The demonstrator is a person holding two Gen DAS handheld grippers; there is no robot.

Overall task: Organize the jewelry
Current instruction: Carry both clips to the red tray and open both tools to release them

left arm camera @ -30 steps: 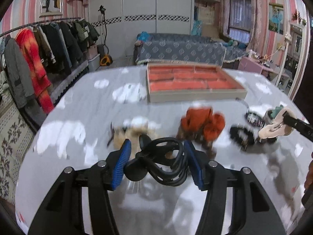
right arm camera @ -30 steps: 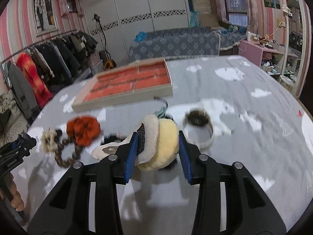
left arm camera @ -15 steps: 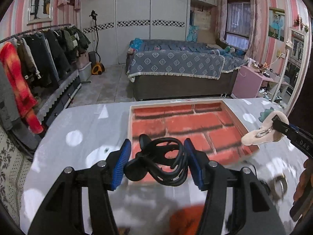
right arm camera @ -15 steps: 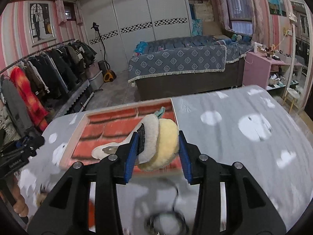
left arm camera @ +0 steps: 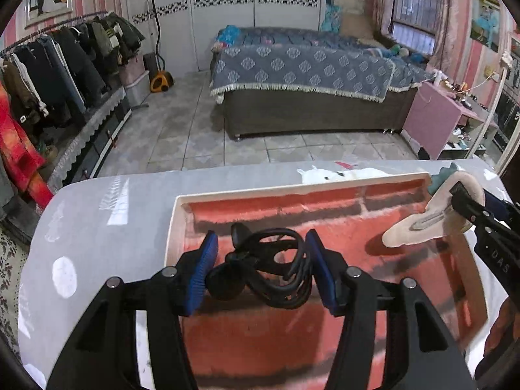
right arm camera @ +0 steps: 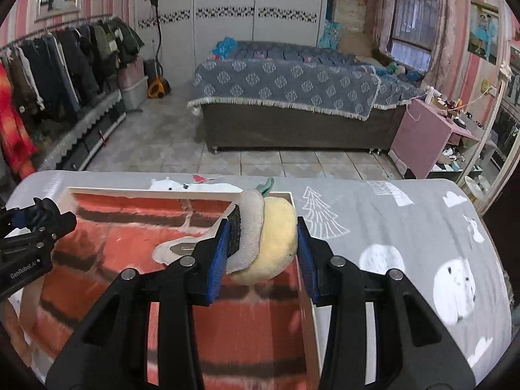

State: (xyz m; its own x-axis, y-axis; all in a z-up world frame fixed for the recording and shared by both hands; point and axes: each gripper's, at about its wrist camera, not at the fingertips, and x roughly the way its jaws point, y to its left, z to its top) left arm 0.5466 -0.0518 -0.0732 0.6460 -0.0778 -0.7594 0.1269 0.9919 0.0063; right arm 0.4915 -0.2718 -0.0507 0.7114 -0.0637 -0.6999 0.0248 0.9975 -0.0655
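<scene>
The table (left arm camera: 97, 214) under my hands wears a grey cloth (right arm camera: 406, 227) printed with white shapes: round bear faces, a fir tree drawn in outline, small clouds, and near the far edge a white animal with a bit of red beside it. The corners I can see are rounded, and the far edge ends above a tiled floor. One thing lies directly on the cloth: a shallow tray (left arm camera: 171, 227) with a pale cream rim, set close to the far edge. Its inside is lined in red, and dark lines part it into long compartments. From my right side, I see the tray's right rim (right arm camera: 307, 308) running straight toward me, grey cloth beyond it.
</scene>
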